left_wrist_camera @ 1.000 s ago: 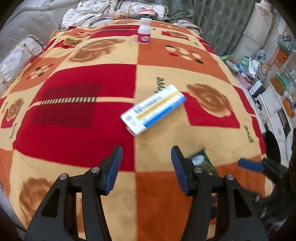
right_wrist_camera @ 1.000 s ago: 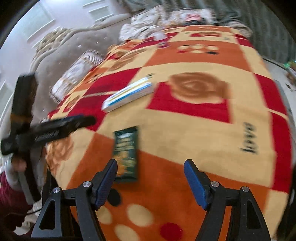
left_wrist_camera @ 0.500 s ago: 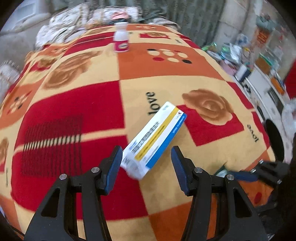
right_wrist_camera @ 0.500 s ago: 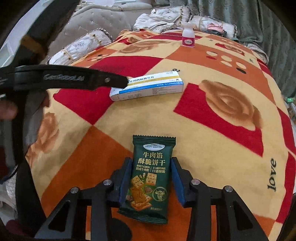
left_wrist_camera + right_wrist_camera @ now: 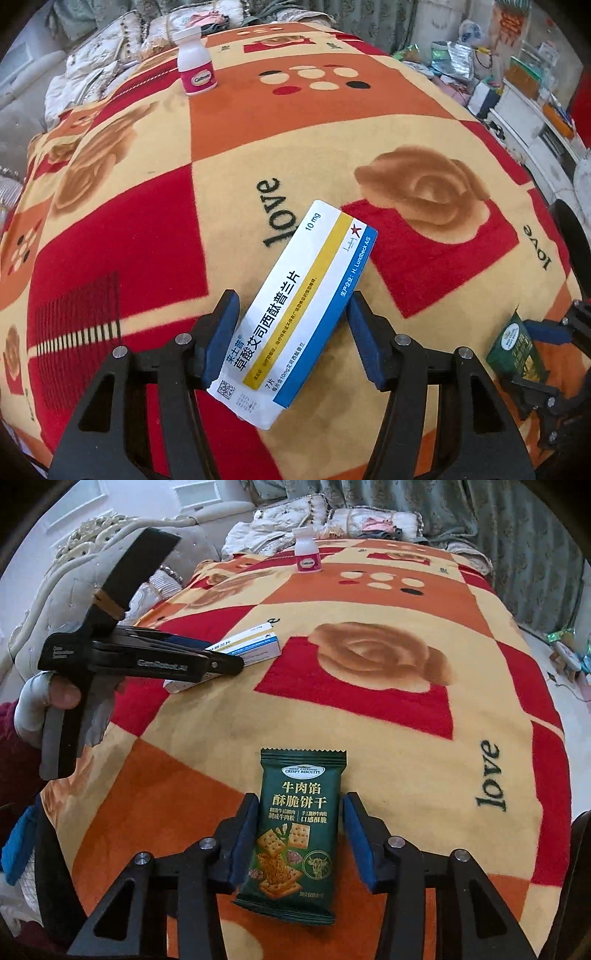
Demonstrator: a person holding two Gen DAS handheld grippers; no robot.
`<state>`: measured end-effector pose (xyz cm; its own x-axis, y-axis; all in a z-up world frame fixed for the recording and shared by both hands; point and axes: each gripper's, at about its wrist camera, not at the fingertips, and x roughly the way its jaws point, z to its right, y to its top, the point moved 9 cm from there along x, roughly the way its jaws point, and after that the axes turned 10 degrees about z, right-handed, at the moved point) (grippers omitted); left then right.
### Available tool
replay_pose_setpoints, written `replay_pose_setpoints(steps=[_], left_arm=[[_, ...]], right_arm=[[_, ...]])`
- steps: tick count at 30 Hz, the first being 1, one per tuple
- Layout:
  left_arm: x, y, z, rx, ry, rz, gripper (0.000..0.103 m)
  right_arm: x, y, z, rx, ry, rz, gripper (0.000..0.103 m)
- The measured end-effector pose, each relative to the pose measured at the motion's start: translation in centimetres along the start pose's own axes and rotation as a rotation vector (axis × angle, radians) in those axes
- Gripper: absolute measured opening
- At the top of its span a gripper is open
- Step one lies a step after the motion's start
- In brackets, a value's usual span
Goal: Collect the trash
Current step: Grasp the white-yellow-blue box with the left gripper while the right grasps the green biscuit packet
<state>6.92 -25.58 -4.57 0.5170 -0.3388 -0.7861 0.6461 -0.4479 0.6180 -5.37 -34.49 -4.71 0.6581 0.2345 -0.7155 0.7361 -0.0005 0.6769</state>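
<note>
A white medicine box (image 5: 295, 310) with a yellow and a blue stripe lies on the patterned blanket (image 5: 147, 229). My left gripper (image 5: 291, 339) is open with one finger on each side of the box's near half. A green biscuit packet (image 5: 295, 834) lies flat on the blanket. My right gripper (image 5: 297, 843) straddles it with jaws narrowed; the left pad touches the packet, the right pad stands a little off. A white and pink pill bottle (image 5: 195, 62) stands upright at the far end, also in the right wrist view (image 5: 307, 555).
Pillows and bedding (image 5: 354, 517) lie at the head of the bed. A padded headboard (image 5: 74, 565) is at the left. Cluttered shelves and bags (image 5: 517, 85) stand beyond the bed's right edge. The left gripper body (image 5: 140, 661) shows in the right wrist view.
My left gripper moved forward until its fingers flank the medicine box. My right gripper moved onto the biscuit packet and narrowed its jaws around it.
</note>
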Motion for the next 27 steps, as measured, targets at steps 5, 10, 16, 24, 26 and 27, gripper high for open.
replay_pose_setpoints(steps=[5,10,16,24,26,27], left_arm=[[-1.3,-0.7,0.9,-0.069,-0.015,-0.003,0.049],[-3.2,-0.9,2.5,-0.116,-0.025,0.018,0.047],[-5.3,-1.1,5.4,-0.109,-0.045,0.053,0.047],[-7.0,-0.8,9.0,-0.079,-0.07,0.079,0.047],[-7.2,-0.7,10.0,-0.068,-0.081,0.083,0.047],[-7.2,-0.7,10.4,-0.063,-0.083,0.086,0.047]], right_arm=[[-0.5,0.0,-0.2,-0.011,-0.003,0.008,0.039],[-1.8,0.8,0.2,-0.003,0.0,0.042,0.039],[-3.9,1.7,1.5,0.012,-0.019,0.076,0.039],[-6.5,1.7,3.6,0.042,-0.053,0.114,0.039],[-7.0,1.5,4.4,0.056,-0.061,0.117,0.039],[-7.2,1.4,4.7,0.062,-0.064,0.118,0.039]])
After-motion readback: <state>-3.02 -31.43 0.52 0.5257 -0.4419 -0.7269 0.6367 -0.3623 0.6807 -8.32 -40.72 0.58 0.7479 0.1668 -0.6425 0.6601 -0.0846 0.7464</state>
